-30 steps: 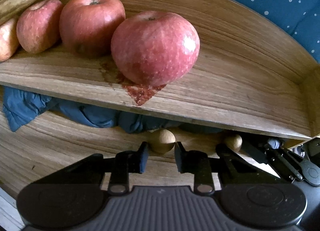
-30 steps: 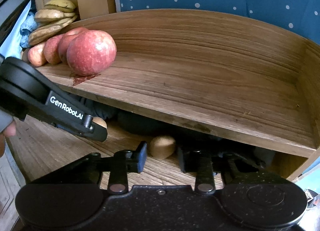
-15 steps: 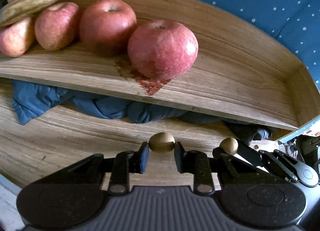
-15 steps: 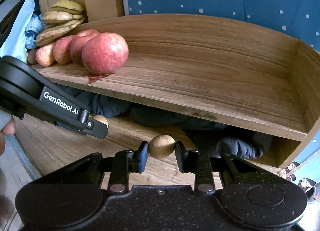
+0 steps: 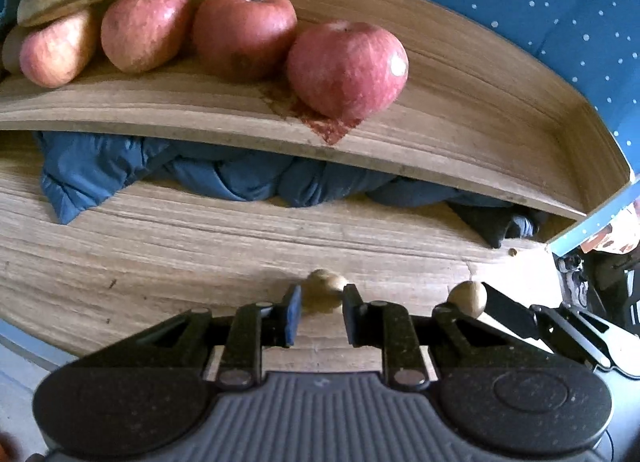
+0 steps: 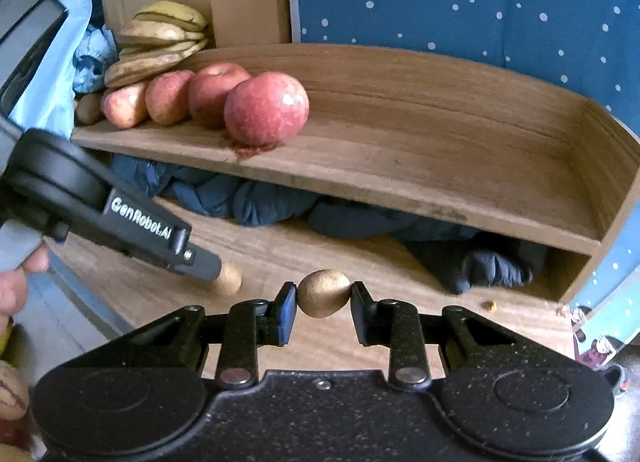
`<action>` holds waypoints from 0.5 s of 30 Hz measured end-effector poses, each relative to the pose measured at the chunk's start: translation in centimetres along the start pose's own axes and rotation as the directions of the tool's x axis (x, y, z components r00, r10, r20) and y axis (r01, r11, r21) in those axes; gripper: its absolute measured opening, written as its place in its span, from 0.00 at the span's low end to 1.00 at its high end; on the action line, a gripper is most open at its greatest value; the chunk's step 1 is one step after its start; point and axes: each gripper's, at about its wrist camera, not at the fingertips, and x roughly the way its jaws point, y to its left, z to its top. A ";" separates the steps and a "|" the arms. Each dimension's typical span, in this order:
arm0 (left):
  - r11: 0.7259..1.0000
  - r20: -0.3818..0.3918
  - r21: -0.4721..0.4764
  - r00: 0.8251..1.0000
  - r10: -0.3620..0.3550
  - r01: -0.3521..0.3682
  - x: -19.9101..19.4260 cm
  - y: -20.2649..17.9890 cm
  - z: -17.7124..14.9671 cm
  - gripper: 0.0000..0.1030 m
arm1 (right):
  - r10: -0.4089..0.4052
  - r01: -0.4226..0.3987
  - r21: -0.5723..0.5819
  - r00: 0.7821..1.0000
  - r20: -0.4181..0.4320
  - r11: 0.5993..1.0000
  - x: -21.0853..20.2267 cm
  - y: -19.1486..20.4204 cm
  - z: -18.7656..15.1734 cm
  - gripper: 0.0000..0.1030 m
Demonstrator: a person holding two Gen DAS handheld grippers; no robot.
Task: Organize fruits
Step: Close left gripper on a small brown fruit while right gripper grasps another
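Both grippers had pulled back from under the shelf, each bringing out a small brown fruit. The left gripper (image 5: 319, 312) had just squeezed tighter and clenched its kiwi (image 5: 325, 288) between the pads. The right gripper (image 6: 323, 312) pinched another kiwi (image 6: 323, 293) above the near wooden table (image 6: 280, 258). Farther away, a crumpled blue cloth (image 5: 224, 177) lay under the wooden shelf (image 6: 440, 149). On the shelf's left end sat four red apples (image 5: 347, 69) in a row, with bananas (image 6: 160, 41) at the far left.
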 end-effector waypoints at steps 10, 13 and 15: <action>1.000 -0.007 0.005 1.000 0.014 -0.014 1.0 -1.1 -0.3 0.28 | -0.005 0.005 0.008 1.000 -0.011 1.000 -0.7 -0.5 -0.9 0.30; 1.000 -0.008 0.008 1.000 0.018 -0.018 1.3 -1.3 -0.2 0.28 | -0.007 0.007 0.012 1.000 -0.013 1.000 -0.6 -0.8 -1.0 0.30; 1.000 -0.007 0.009 1.000 0.020 -0.020 1.4 -1.3 -0.1 0.28 | -0.008 0.009 0.014 1.000 -0.012 1.000 -0.5 -1.0 -1.0 0.30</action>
